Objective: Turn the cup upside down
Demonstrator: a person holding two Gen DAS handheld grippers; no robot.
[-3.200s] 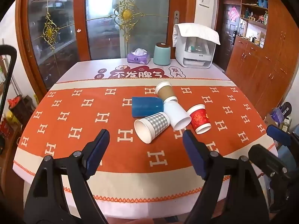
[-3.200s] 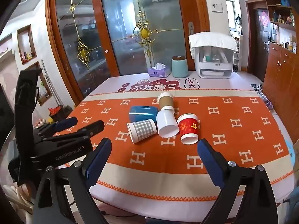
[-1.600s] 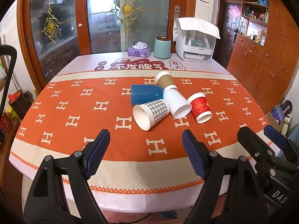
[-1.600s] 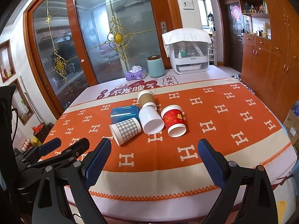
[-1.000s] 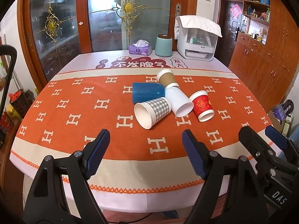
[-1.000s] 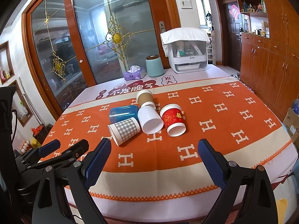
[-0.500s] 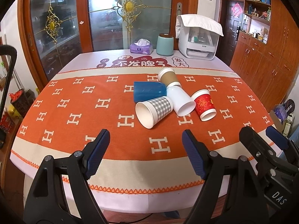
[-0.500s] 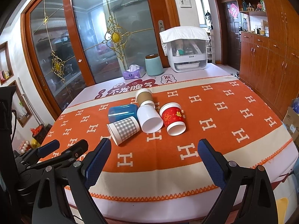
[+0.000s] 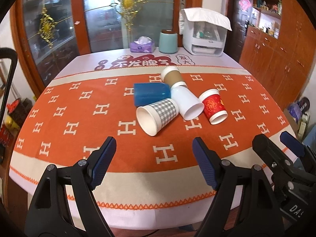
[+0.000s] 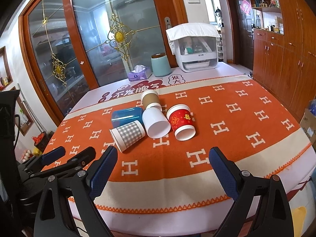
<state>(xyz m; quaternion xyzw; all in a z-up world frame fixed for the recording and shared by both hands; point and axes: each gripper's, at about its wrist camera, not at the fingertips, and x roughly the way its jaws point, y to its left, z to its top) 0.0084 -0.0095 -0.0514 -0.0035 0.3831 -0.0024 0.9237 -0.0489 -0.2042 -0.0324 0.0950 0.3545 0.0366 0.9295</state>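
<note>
Several cups lie on their sides in a cluster mid-table: a grey checked paper cup [image 9: 158, 114] [image 10: 129, 133], a blue cup [image 9: 151, 95] [image 10: 126, 115], a white cup [image 9: 187, 103] [image 10: 156, 123], a red cup [image 9: 214, 105] [image 10: 181, 122] and a brown cup [image 9: 172, 77] [image 10: 150, 97]. My left gripper [image 9: 154, 158] is open and empty, hovering over the table's near edge, short of the checked cup. My right gripper [image 10: 163, 167] is open and empty, near the front edge too. The left gripper also shows in the right wrist view [image 10: 69, 156], and the right gripper shows in the left wrist view [image 9: 276, 146].
An orange cloth with white H marks covers the table [image 9: 69, 128] [image 10: 237, 118]. At the back stand a purple tissue box [image 9: 141, 45], a teal canister [image 9: 167, 41] and a white covered appliance [image 9: 205, 33]. Wooden cabinets [image 10: 286, 59] line the right wall.
Both views have shifted slightly; the cups sit a little nearer and lower in frame. No cup has moved and both grippers stay open.
</note>
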